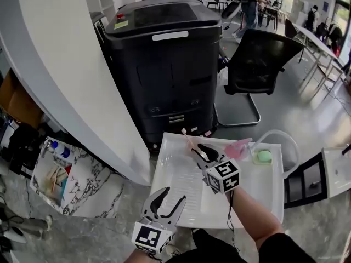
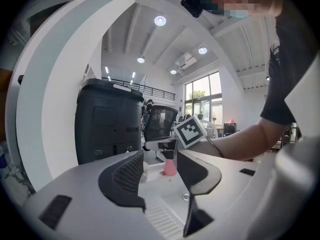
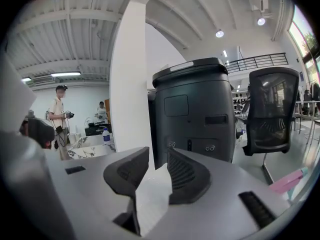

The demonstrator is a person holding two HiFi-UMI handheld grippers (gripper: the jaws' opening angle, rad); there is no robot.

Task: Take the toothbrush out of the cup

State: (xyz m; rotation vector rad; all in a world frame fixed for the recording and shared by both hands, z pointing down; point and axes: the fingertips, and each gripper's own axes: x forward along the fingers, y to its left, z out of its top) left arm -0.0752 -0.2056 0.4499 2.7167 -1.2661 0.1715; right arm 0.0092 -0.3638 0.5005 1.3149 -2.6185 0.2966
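A pink cup (image 1: 239, 148) lies on its side at the far edge of the white tray table (image 1: 181, 188); the left gripper view shows it far off between the jaws (image 2: 170, 168). A thin pale pink toothbrush (image 1: 187, 139) lies outside the cup, near the table's far left corner. Just behind it is my right gripper (image 1: 193, 147), its jaws a narrow gap apart with only white table showing between them (image 3: 157, 156). My left gripper (image 1: 175, 193) hangs open off the table's near left edge, holding nothing (image 2: 160, 159).
A green soap (image 1: 264, 156) rests in a dish beside the cup. A big black machine (image 1: 164, 64) stands just beyond the table, with a black office chair (image 1: 258, 64) to its right. A white curved wall (image 1: 71, 81) runs along the left.
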